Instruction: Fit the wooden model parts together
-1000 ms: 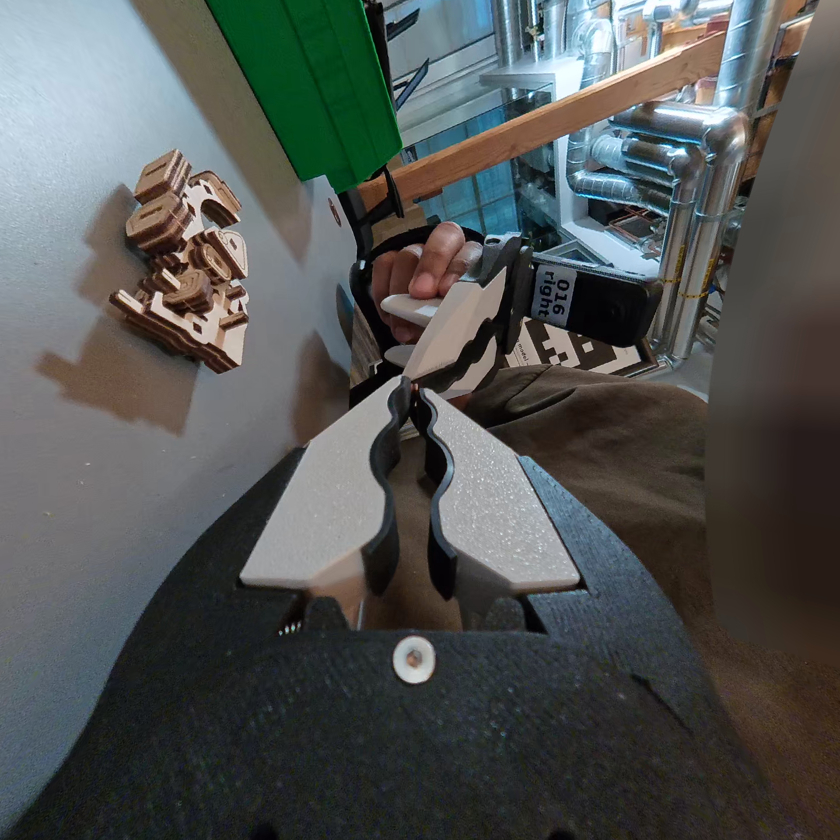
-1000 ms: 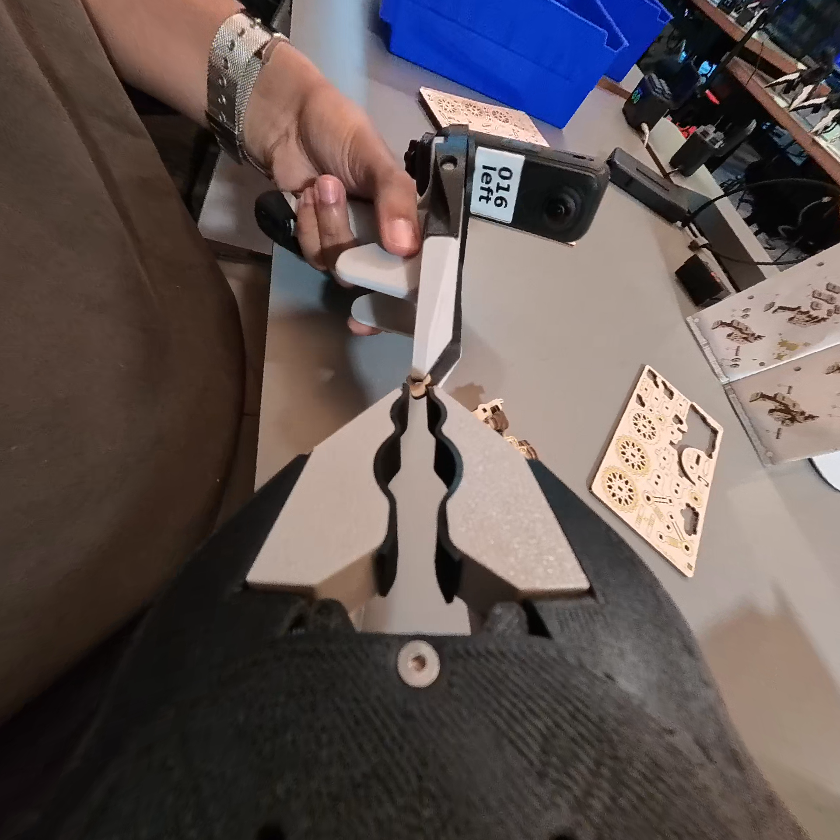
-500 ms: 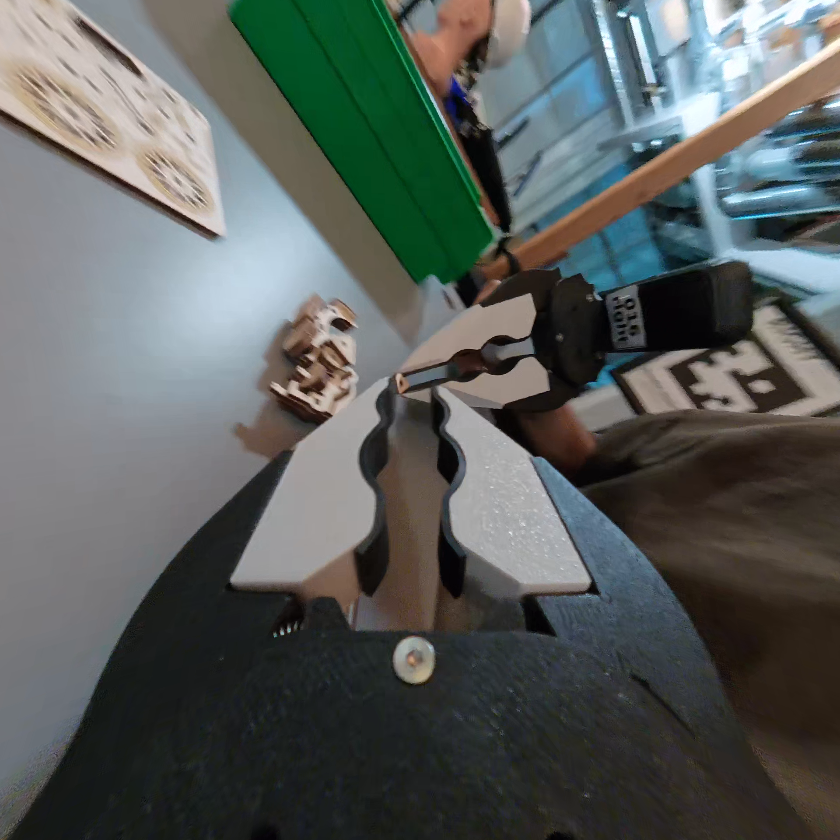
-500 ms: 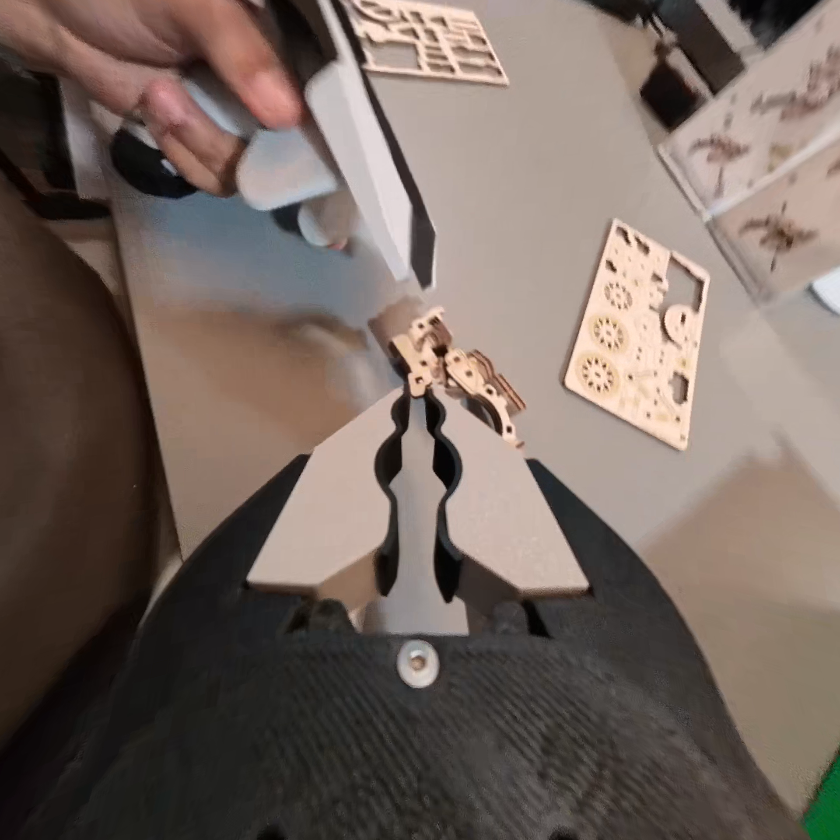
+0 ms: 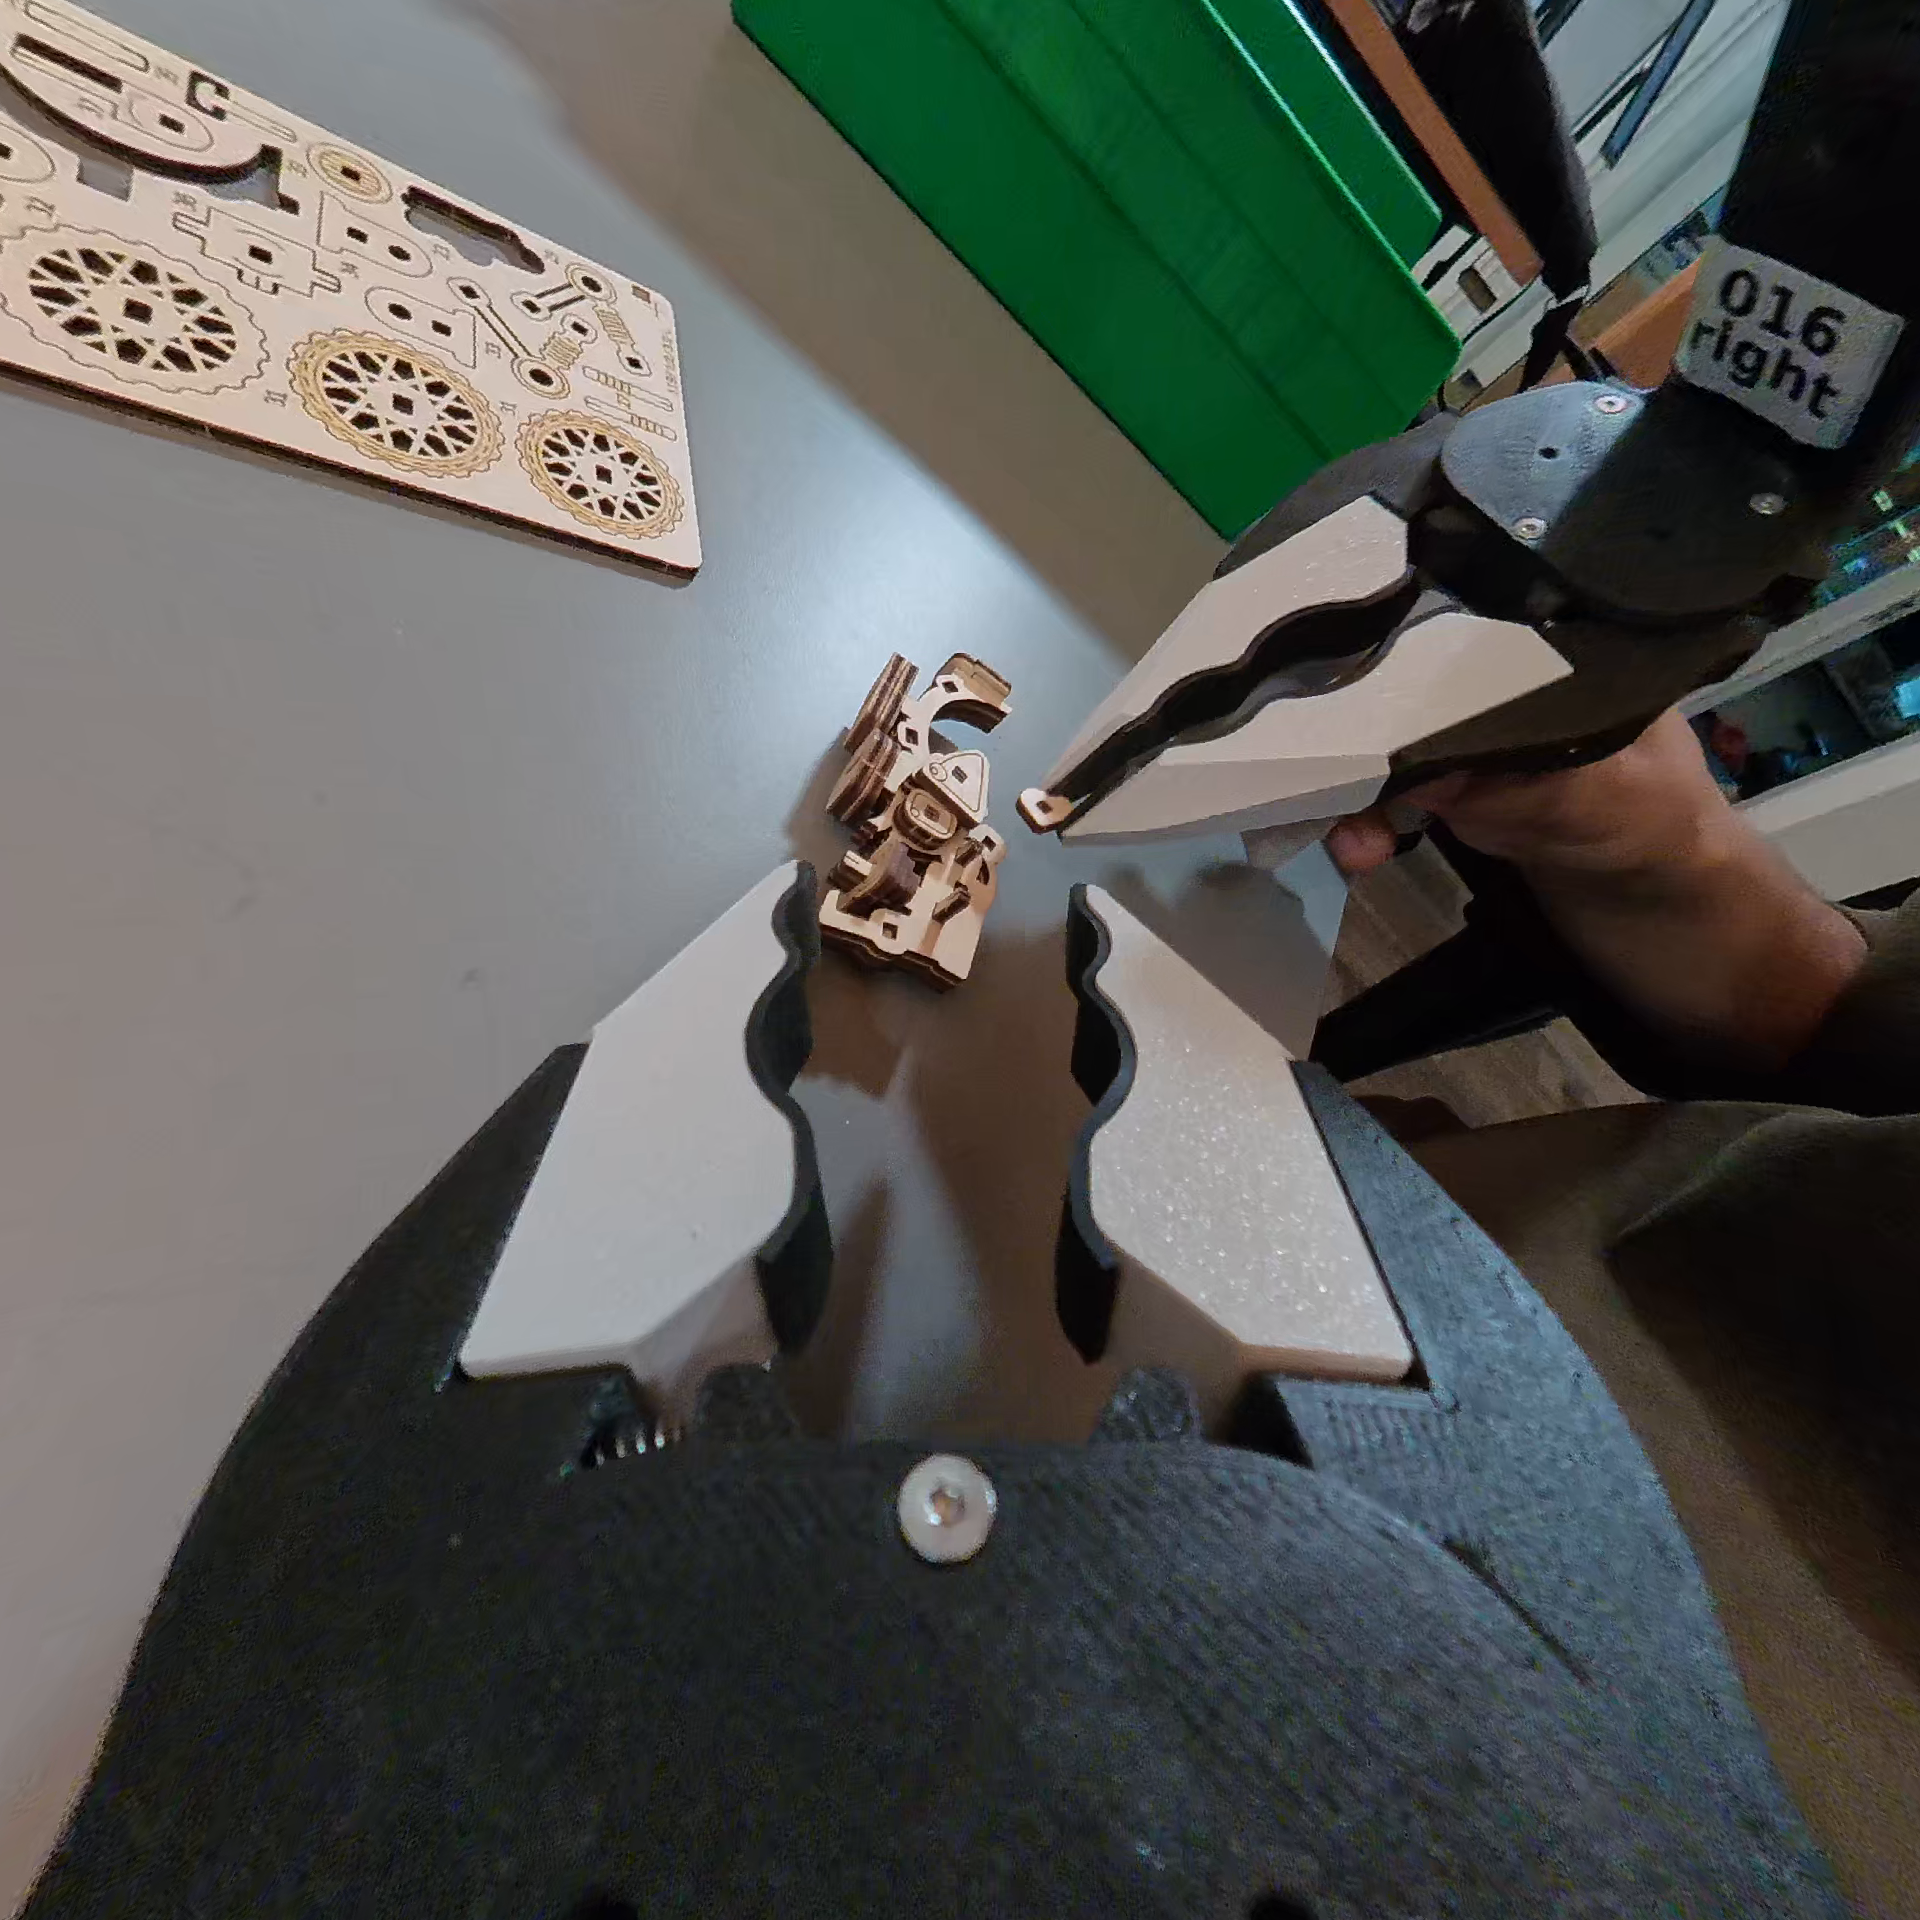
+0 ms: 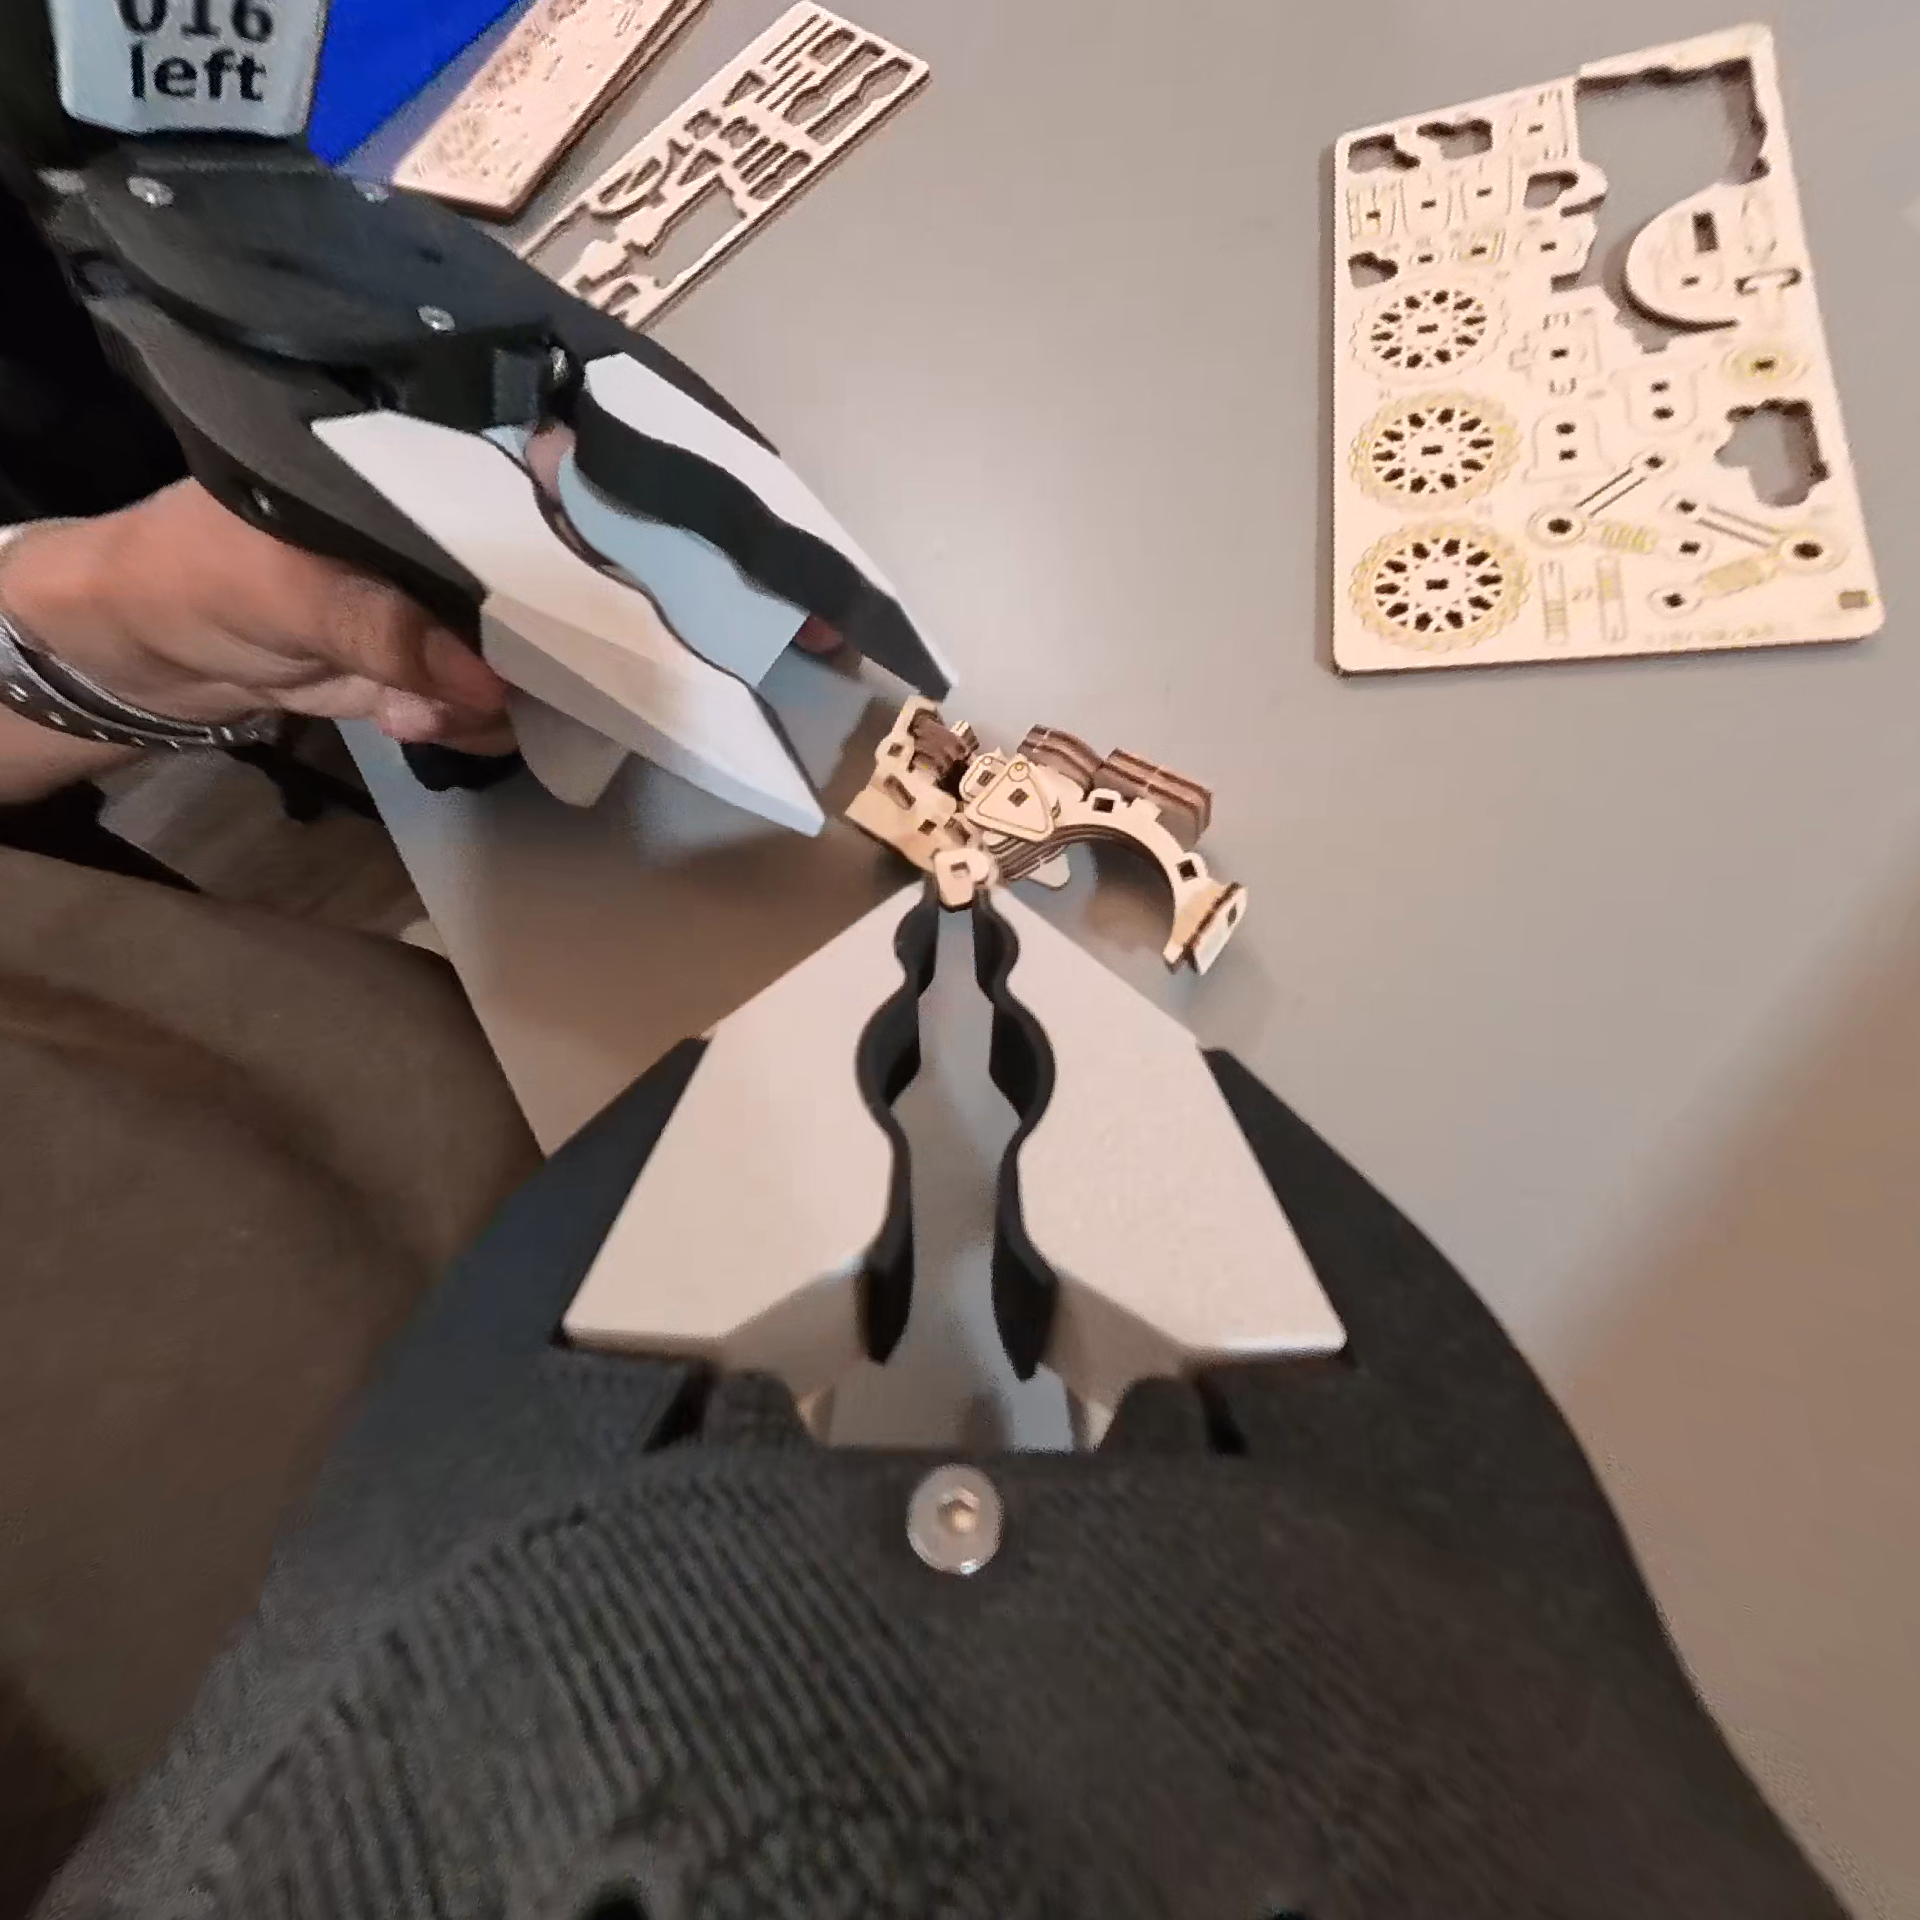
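A: Item one, far left?
B: A laser-cut wooden parts sheet (image 5: pixel 343 312) is lying flat on the grey table (image 5: pixel 260 831), with bare grey surface stretching between it and the grippers.

A: Item two, the left gripper (image 5: pixel 935 914)?
B: Its jaws are standing spread wide, holding nothing. The partly built wooden model (image 5: pixel 914 842) is lying on the table just beyond the fingertips, closer to the left finger, near the table's front edge.

A: Item three, the model itself?
B: Layered light and dark wood, with a curved arm sticking out at its far end (image 6: pixel 1195 894). In the right wrist view the left gripper's tips (image 6: pixel 883 748) are sitting just beside its near end; whether they are touching, I cannot tell.

A: Item four, the right gripper (image 6: pixel 956 894)?
B: Its jaws are pinching a small wooden piece (image 6: pixel 958 868), which is sitting right against the model (image 6: pixel 1039 800). From the left wrist view that piece (image 5: pixel 1039 805) is showing a slight gap from the model.

A: Surroundings?
B: A green bin (image 5: pixel 1091 229) is sitting behind on the table. In the right wrist view two further parts sheets (image 6: pixel 727 135) are lying at the back and one sheet (image 6: pixel 1590 353) at the right, with open table around them.
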